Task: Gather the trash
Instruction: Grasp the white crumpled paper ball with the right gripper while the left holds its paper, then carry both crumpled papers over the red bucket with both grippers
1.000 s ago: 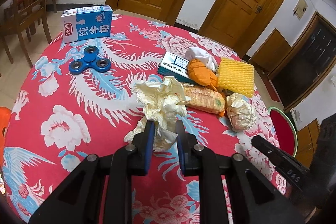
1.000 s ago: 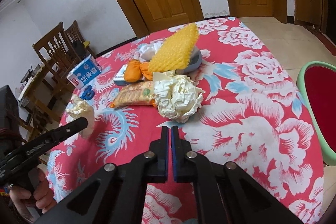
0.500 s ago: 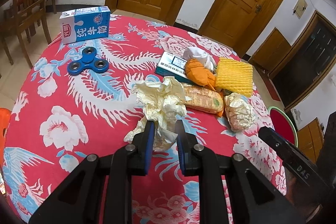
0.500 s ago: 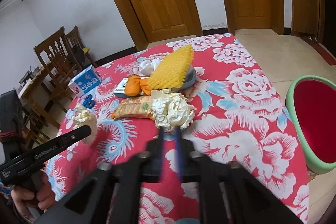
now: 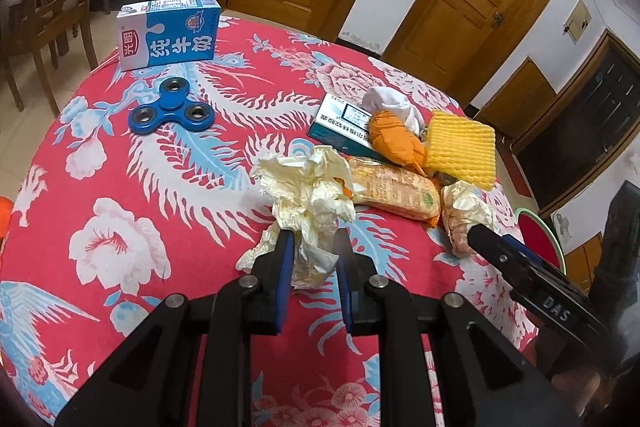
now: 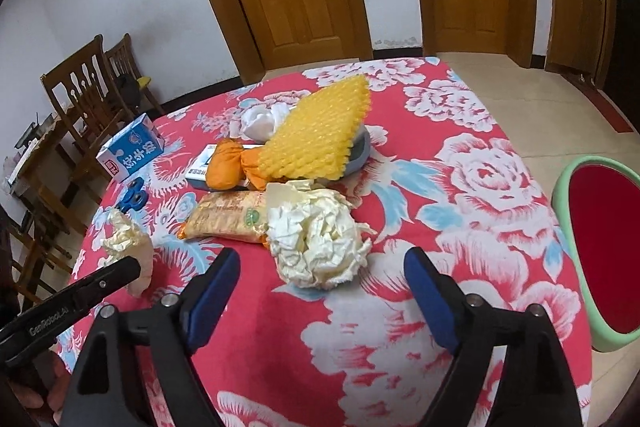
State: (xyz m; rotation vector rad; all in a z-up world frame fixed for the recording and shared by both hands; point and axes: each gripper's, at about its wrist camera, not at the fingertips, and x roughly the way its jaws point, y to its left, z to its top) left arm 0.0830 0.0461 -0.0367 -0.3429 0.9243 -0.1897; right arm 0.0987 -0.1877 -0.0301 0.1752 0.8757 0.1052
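Left hand-held gripper (image 5: 313, 247) clamped on a paper wad (image 5: 308, 195); right hand-held gripper (image 6: 322, 267) opening before a second wad (image 6: 316, 239), nothing between its jaws.

The tablecloth (image 6: 500, 115) was red with white and blue flowers. The carton (image 5: 168, 33) was blue and white, the spinner (image 5: 172, 105) blue, the foam net (image 5: 460, 147) yellow, and the crumpled paper (image 6: 316, 243) seemingly cream.
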